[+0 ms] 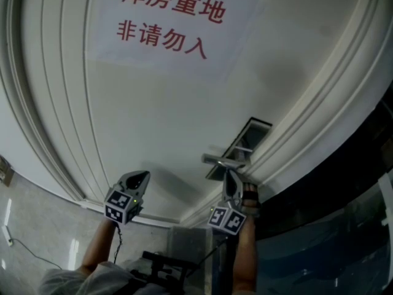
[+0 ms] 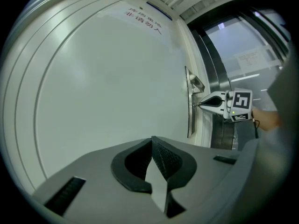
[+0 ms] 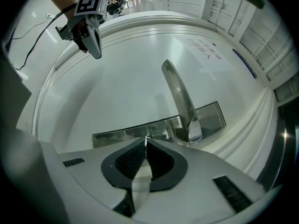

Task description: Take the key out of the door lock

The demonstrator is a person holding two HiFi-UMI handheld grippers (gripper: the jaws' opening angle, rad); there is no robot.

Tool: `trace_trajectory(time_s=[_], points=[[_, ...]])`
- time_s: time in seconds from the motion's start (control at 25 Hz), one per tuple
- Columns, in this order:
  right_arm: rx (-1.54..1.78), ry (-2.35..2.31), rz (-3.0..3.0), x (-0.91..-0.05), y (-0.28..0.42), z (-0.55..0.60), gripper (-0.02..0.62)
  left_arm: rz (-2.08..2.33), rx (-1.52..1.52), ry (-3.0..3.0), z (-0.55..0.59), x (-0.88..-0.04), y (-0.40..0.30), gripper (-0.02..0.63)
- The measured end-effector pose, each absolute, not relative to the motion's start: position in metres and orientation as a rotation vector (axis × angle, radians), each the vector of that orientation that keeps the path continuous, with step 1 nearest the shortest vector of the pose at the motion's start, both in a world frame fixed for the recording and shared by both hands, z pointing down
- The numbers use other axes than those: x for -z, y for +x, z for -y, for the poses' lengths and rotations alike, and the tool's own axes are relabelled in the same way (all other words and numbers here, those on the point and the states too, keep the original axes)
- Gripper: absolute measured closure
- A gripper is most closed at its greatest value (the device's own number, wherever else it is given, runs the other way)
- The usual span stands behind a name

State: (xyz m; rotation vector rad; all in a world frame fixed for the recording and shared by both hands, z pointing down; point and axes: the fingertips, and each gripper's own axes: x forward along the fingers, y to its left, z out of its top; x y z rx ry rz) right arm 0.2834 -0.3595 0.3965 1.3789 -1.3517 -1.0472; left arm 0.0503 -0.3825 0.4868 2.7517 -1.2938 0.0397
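A steel lock plate (image 3: 121, 134) with a lever handle (image 3: 180, 99) is set in the white door (image 1: 153, 115). My right gripper (image 3: 146, 140) is pressed up to the plate just below the handle, its jaws shut on a thin metal sliver, the key (image 3: 146, 138). Only the key's edge shows between the pads; its blade and the keyhole are hidden. In the head view the right gripper (image 1: 229, 176) sits under the handle (image 1: 222, 161). My left gripper (image 1: 142, 177) hangs in front of the bare door panel, shut, with nothing in it.
A paper sign with red characters (image 1: 169, 20) is stuck high on the door. Raised mouldings (image 1: 319, 103) frame the panel. A dark metal frame and glass (image 1: 344, 226) lie to the right of the door. A cable (image 3: 35, 41) trails from the left gripper.
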Motion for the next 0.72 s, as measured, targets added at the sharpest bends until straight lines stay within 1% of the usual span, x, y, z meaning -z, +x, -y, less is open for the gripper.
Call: trace_trajectory(time_s=[0.72], points=[[1.076, 1.307, 1.250, -0.3980, 0.2827, 0.3587, 0.575, 1.292, -0.040, 2.749, 0.3804, -0.4882, 0.0423, 0.599]])
